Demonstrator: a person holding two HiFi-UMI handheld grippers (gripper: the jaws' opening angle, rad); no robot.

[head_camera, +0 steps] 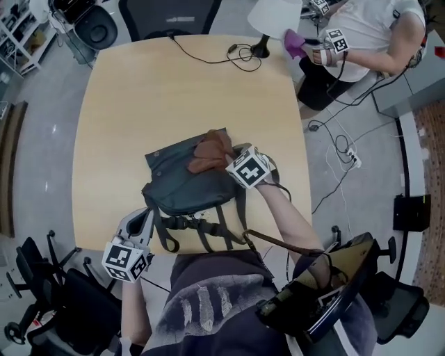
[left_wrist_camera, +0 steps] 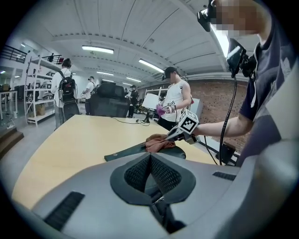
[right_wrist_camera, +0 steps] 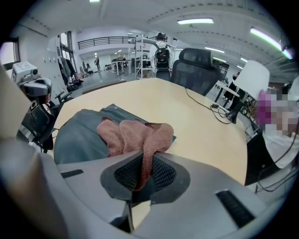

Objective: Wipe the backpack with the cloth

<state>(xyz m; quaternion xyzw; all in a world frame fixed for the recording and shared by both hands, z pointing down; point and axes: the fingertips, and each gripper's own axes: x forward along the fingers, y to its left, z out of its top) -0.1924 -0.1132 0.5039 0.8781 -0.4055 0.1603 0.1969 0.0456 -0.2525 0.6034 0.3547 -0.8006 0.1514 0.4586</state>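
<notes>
A dark grey-green backpack (head_camera: 182, 182) lies flat near the front of the wooden table (head_camera: 139, 97), straps (head_camera: 208, 233) trailing toward me. A brown cloth (head_camera: 210, 154) sits bunched on its upper right part. My right gripper (head_camera: 224, 162) is shut on the cloth (right_wrist_camera: 133, 135), with a fold pinched between its pads (right_wrist_camera: 161, 172). My left gripper (head_camera: 147, 213) is at the backpack's near left corner, jaws closed with dark fabric between them. In the left gripper view, the left gripper (left_wrist_camera: 150, 156) points at the backpack (left_wrist_camera: 133, 150) and the cloth (left_wrist_camera: 159, 142).
A white-shaded lamp (head_camera: 274, 17) and a black cable (head_camera: 208, 59) are at the table's far edge. Another person (head_camera: 375, 35) with grippers and a purple cloth (head_camera: 295, 43) stands at the far right. Office chairs (head_camera: 42, 292) stand near the table; cables (head_camera: 341, 149) lie on the floor.
</notes>
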